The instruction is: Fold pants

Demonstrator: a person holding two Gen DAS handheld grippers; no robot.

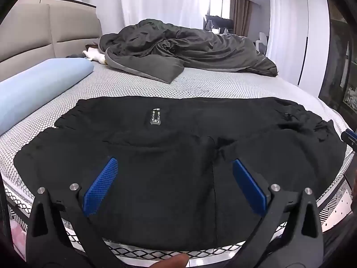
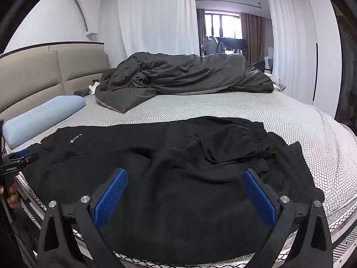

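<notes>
Headboard (image 1: 44,29), beige and padded, runs along the far left behind a pale blue pillow (image 1: 40,84) lying at the left edge of the bed. Mattress (image 1: 138,84) shows a white honeycomb mesh cover; bare mesh lies between the pillow and the garment. Black pants (image 1: 178,156) are spread across the near edge of the mattress, lengthwise left to right, with a small black label (image 1: 156,116) with white print on the upper layer left of centre. Left end lies fairly flat with a ruffled edge; right end is bunched and creased, in the right wrist view showing a gathered elastic band (image 2: 263,138) folded over itself. Left gripper (image 1: 175,183) hangs over the near middle of the pants, jaws spread wide, blue pads (image 1: 100,185) apart and clear of the cloth, nothing between them but fabric below. A fingertip (image 1: 174,262) shows at the bottom edge of that view. Right gripper (image 2: 185,192) sits over the right half of the pants, jaws likewise spread wide, gripping nothing. Dark grey duvet (image 2: 183,76) is heaped along the far side of the bed, well apart from the pants. White curtains (image 2: 156,17) hang beyond it, with a window (image 2: 223,25) at far right of centre.
</notes>
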